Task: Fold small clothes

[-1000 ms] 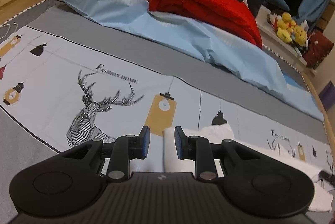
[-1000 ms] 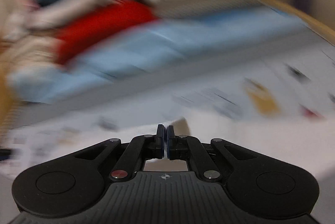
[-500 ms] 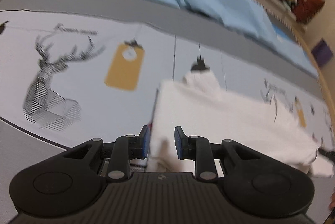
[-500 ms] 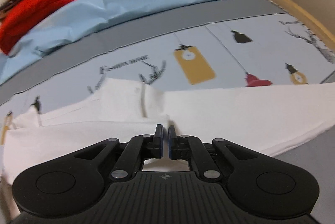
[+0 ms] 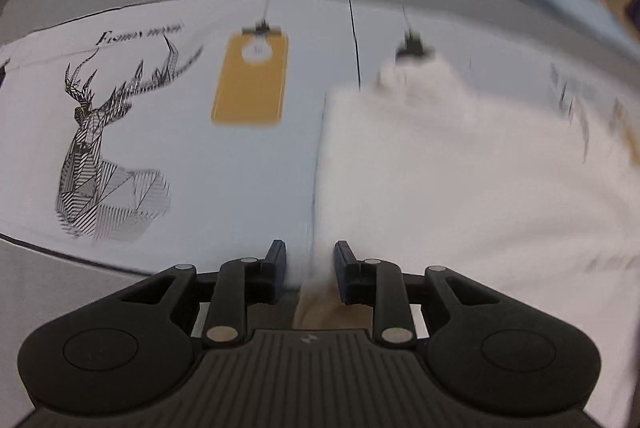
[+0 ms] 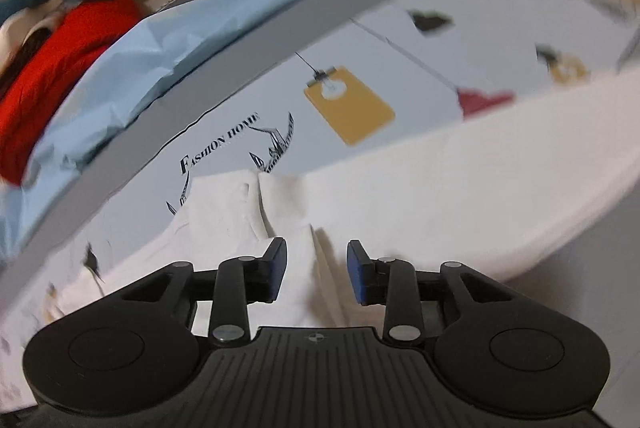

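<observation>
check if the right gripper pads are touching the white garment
Cannot tell: in the right wrist view the right gripper stands open astride a fold of the white garment, no pad plainly pressing it.

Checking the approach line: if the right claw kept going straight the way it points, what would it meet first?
Most likely the white cloth garment on the bed: a raised fold sits between the open right claw pads, though depth is unclear.

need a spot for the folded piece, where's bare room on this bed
Bare printed sheet lies left of the white garment, between its edge and the deer print. The far side is crowded: blue bedding with a red blanket piled on it.
</observation>
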{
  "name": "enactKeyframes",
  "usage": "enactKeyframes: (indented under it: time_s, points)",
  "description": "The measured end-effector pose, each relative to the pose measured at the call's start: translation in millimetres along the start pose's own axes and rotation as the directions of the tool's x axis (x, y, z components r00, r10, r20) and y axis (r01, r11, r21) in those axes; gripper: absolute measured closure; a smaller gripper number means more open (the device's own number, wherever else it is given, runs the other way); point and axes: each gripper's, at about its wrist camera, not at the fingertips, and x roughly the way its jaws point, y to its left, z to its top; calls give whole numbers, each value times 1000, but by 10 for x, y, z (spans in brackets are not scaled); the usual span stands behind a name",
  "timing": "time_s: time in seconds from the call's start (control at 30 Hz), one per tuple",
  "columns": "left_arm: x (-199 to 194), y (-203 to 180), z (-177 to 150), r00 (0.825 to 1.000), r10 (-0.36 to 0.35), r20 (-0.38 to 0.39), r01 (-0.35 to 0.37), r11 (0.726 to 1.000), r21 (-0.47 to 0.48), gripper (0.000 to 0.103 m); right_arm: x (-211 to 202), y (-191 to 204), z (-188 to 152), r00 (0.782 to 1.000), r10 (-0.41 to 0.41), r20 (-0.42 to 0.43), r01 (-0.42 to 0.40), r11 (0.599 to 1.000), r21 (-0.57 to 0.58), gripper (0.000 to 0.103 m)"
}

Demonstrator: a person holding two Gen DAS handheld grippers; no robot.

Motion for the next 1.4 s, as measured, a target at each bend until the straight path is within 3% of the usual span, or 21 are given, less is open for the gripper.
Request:
enactKeyframes:
  time_s: [0.1,0.23,0.4,0.43,0.5,0.53,0.63,0.73,0.87,0.97,1.03,1.13,1.2,1.27,1.33,1.4]
  points:
    - [32,64,94,997,-63,45,67,995,-73,69,131,-68,-19,999,16,-35,-15,999,50,66]
    - [175,144,218,991,-108,85,121,979,-162,54,300,-39,-62,996,38,-78,-34,998,52,65]
    - [365,265,365,975,-178,133,210,934,-290,54,419,68,-110,995,34,-99,-34,999,5,65]
    - [408,291,382,971,-195,141,230,921,-313,54,432,93,-120,994,32,-100,-34,999,-13,67]
    - [485,320,411,964,-221,150,261,900,-348,54,437,130,-128,994,33,-100,-37,999,-40,83]
    - [523,338,423,961,-231,155,273,891,-363,54,438,164,-135,994,45,-104,-52,997,-62,101]
    - [612,365,446,954,-253,159,296,876,-382,57,355,316,-138,992,99,-74,-109,984,-143,102]
    - [605,374,466,943,-285,169,327,883,-336,99,191,519,-123,982,190,-26,-191,955,-225,102]
    - [325,441,519,952,-179,249,246,930,-274,99,62,626,-94,973,228,48,-208,943,-259,102]
    - [253,532,523,956,-146,256,214,941,-262,99,59,641,-73,971,225,79,-196,942,-272,102]
    - [252,554,529,962,-143,234,202,947,-251,94,115,664,-90,983,154,96,-120,947,-299,99]
    - [91,548,542,959,-67,274,135,962,-236,90,199,628,-118,991,-20,132,59,952,-300,92]
    - [-8,519,571,954,-127,272,187,960,-208,90,191,562,-105,987,-49,153,89,959,-271,92]
    - [-49,474,550,950,-213,229,253,954,-163,90,152,526,-84,987,-25,159,64,966,-250,92]
    - [-33,353,500,945,-291,151,306,948,-89,90,120,544,-107,987,30,156,12,964,-265,92]
    - [61,183,403,953,-301,36,301,954,10,90,129,571,-151,989,92,117,-55,957,-286,91]
